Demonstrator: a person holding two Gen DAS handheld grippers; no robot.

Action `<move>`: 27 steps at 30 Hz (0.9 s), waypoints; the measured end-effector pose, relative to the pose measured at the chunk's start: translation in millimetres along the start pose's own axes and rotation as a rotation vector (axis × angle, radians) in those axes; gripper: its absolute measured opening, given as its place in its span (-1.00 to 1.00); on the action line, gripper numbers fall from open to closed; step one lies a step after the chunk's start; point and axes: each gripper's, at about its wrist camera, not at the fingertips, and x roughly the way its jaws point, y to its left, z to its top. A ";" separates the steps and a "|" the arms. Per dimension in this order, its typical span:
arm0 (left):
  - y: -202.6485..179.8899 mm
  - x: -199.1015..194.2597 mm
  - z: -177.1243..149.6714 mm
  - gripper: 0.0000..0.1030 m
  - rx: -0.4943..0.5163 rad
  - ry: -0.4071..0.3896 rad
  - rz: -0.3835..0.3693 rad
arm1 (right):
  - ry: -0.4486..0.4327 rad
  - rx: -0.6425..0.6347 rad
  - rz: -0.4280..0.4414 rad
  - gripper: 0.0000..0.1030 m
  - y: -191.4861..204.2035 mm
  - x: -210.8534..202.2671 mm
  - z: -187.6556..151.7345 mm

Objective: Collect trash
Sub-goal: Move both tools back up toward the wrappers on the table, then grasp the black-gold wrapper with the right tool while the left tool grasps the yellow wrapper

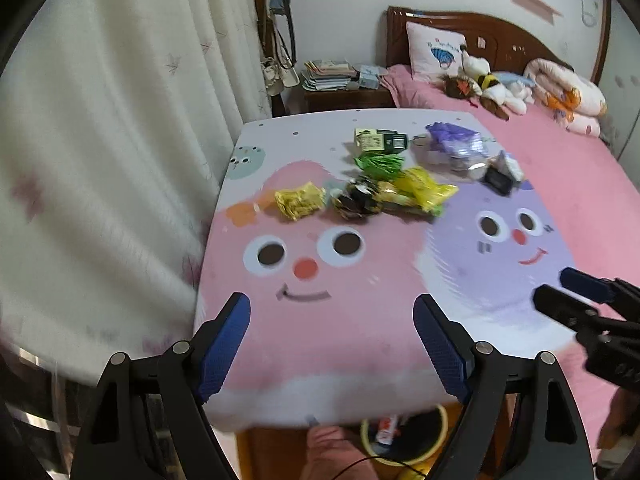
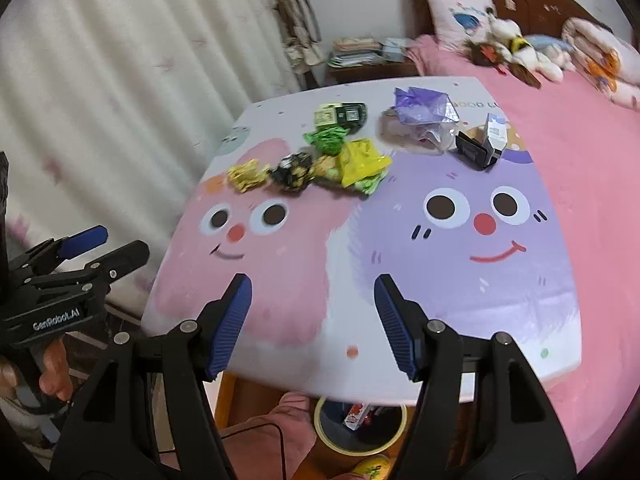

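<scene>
Left wrist view showed the left gripper [image 1: 332, 314] hovering over the near part of a table [image 1: 320, 344] printed with cartoon faces, its jaws spread wide and holding nothing. Right gripper [image 2: 312, 294] hung likewise above the near edge, jaws spread and empty; in the left view it entered from the right side [image 1: 560, 288], its fingers apart.

Trash lay in a cluster on the far half of the table, well apart from both grippers: a yellow wrapper [image 1: 299, 200] on the left, a dark crumpled wrapper [image 1: 356, 200] just beside it, a yellow bag [image 1: 424, 190], a green wrapper [image 1: 378, 162], a small dark-and-cream box [image 1: 380, 141], a purple bag [image 1: 454, 142] and a black-and-white carton [image 2: 486, 144] at the right end.

Below the near edge stood a yellow-rimmed bin [image 2: 360, 426] on the floor, with a red-and-white packet [image 2: 357, 416] inside. A pink bed [image 2: 580, 140] lay beside the table, a curtain [image 1: 100, 160] to the left.
</scene>
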 end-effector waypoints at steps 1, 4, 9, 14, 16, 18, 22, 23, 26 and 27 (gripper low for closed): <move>8.2 14.5 13.4 0.66 0.015 0.006 -0.005 | 0.003 0.024 -0.007 0.19 0.2 10.4 8.2; 29.0 59.3 52.0 0.66 0.061 0.032 -0.009 | 0.023 0.079 -0.021 0.19 1.1 40.2 29.3; 55.3 137.3 104.6 0.66 0.144 0.083 -0.025 | 0.054 0.175 -0.031 0.19 7.5 99.3 59.8; 63.6 211.0 131.6 0.66 0.222 0.151 -0.050 | 0.088 0.235 -0.030 0.18 16.3 157.8 83.2; 63.1 232.9 134.5 0.64 0.244 0.175 -0.061 | 0.105 0.245 -0.033 0.17 20.0 178.5 90.6; 62.8 253.8 139.0 0.58 0.265 0.200 -0.083 | 0.119 0.253 -0.032 0.17 23.0 197.1 97.2; 53.6 277.4 139.0 0.55 0.303 0.223 -0.101 | 0.141 0.262 -0.039 0.16 25.9 228.5 108.5; 52.2 282.1 139.6 0.54 0.310 0.228 -0.105 | 0.146 0.269 -0.037 0.15 25.7 235.8 111.0; 48.0 294.9 140.2 0.50 0.325 0.248 -0.115 | 0.160 0.294 -0.028 0.15 24.3 254.8 117.3; 48.4 299.1 139.9 0.49 0.322 0.257 -0.119 | 0.165 0.300 -0.027 0.15 24.2 260.0 118.9</move>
